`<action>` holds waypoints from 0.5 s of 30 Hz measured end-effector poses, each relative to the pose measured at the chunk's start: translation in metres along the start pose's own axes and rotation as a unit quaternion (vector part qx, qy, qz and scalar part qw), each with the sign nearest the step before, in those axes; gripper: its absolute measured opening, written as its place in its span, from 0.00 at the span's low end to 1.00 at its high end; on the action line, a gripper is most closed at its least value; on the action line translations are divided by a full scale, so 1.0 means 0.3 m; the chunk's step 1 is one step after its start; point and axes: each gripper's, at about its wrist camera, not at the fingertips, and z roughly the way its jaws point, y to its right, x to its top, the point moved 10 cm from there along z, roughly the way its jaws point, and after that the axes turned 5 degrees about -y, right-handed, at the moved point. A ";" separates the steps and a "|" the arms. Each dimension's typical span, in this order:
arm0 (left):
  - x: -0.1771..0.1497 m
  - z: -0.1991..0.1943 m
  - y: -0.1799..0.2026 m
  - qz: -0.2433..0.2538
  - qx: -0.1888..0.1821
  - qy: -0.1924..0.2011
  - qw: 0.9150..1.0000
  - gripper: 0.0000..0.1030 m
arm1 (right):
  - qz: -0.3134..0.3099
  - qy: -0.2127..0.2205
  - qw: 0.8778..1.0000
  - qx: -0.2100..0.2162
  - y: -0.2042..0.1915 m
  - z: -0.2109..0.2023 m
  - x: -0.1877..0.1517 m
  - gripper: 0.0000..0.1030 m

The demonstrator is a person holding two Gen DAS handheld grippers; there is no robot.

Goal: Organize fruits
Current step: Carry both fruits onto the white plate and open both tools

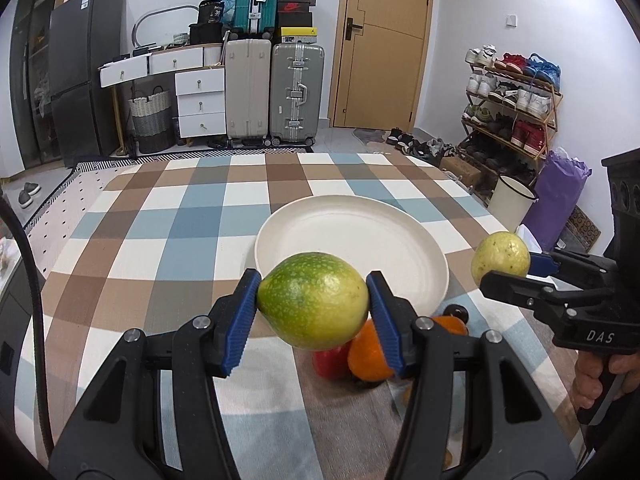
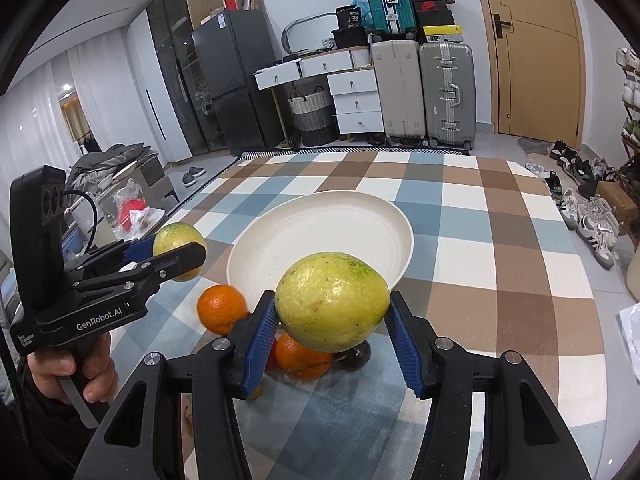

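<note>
My left gripper is shut on a green speckled fruit and holds it in the air just before the near rim of the white plate. My right gripper is shut on a yellow-green fruit, also above the table near the plate. Each gripper shows in the other view: the right one with its fruit, the left one with its fruit. Below them lie oranges, a red fruit and a dark fruit.
The table wears a checked cloth in brown, blue and white. Beyond it stand suitcases, white drawers, a shoe rack and a wooden door. A white bin stands by the table's right edge.
</note>
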 end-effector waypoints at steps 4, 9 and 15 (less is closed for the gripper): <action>0.018 0.055 -0.005 0.005 0.003 -0.007 1.000 0.50 | 0.002 -0.011 1.000 -0.002 0.015 0.038 0.015 0.53; 0.025 0.111 -0.008 0.005 0.000 -0.016 1.000 0.50 | 0.008 -0.022 1.000 -0.006 0.031 0.086 0.025 0.53; 0.022 0.169 -0.018 0.000 0.000 -0.035 0.999 0.50 | 0.000 -0.040 0.999 -0.014 0.033 0.138 0.035 0.53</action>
